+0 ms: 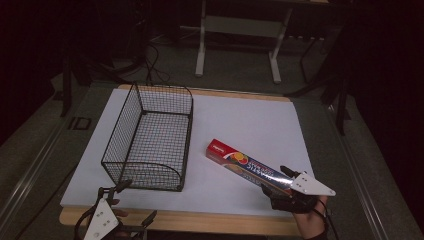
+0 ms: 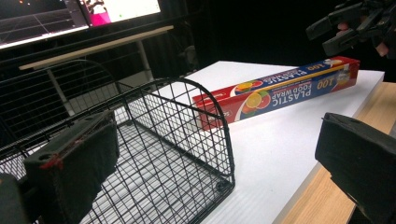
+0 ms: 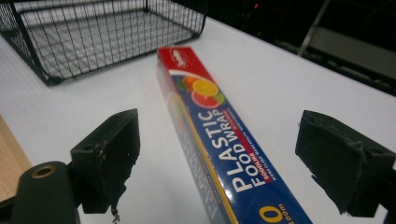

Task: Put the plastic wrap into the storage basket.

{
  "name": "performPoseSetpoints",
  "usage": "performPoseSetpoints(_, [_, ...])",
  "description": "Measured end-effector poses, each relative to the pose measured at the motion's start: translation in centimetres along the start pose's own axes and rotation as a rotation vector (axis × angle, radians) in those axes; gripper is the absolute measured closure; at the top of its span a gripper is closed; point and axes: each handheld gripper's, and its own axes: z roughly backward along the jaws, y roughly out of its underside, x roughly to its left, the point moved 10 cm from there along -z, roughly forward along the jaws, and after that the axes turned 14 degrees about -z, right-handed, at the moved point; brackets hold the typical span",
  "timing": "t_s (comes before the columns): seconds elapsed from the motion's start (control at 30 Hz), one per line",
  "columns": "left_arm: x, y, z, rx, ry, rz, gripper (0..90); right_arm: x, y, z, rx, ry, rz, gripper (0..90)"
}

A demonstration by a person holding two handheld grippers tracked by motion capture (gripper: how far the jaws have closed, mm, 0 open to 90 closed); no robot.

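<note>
Beside the wire basket (image 1: 150, 140), our right gripper (image 3: 219, 163) spreads wide around a "PLASTIC FOOD WRAP" box (image 3: 210, 135); our left gripper (image 2: 219, 163) gapes wide too.

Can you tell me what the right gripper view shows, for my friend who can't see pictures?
A long blue and red box of plastic food wrap lies on a white table, running between the right gripper's two open black jaws, which do not touch it. Behind it, to the left, stands an empty black wire basket.
</note>
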Motion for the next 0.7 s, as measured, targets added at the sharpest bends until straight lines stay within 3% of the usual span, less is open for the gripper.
performPoseSetpoints(0.2, [0.0, 0.0, 0.0, 0.001, 0.0, 0.005, 0.2, -0.9, -0.7, -0.8, 0.027, 0.015, -0.003, 11.8])
performPoseSetpoints(0.4, [0.0, 0.0, 0.0, 0.0, 0.002, 0.006, 0.2, -1.5, -0.6, -1.9, 0.088, -0.045, -0.049, 11.2])
performPoseSetpoints(0.5, [0.0, 0.0, -0.1, 0.001, 0.002, 0.004, 0.2, -1.7, -0.4, -2.3, 0.117, -0.046, -0.037, 11.2])
performPoseSetpoints(0.57, [-0.1, 0.0, -0.1, 0.0, 0.006, 0.002, 0.2, -1.8, -0.3, -2.8, 0.148, -0.076, -0.051, 11.1])
performPoseSetpoints(0.63, [-0.1, 0.0, -0.1, 0.002, 0.007, 0.0, 0.2, -2.0, -0.1, -3.2, 0.181, -0.06, -0.032, 10.8])
performPoseSetpoints(0.7, [-0.2, 0.0, -0.1, 0.001, 0.008, 0.001, 0.2, -1.7, 0.1, -3.6, 0.218, -0.094, -0.022, 10.6])
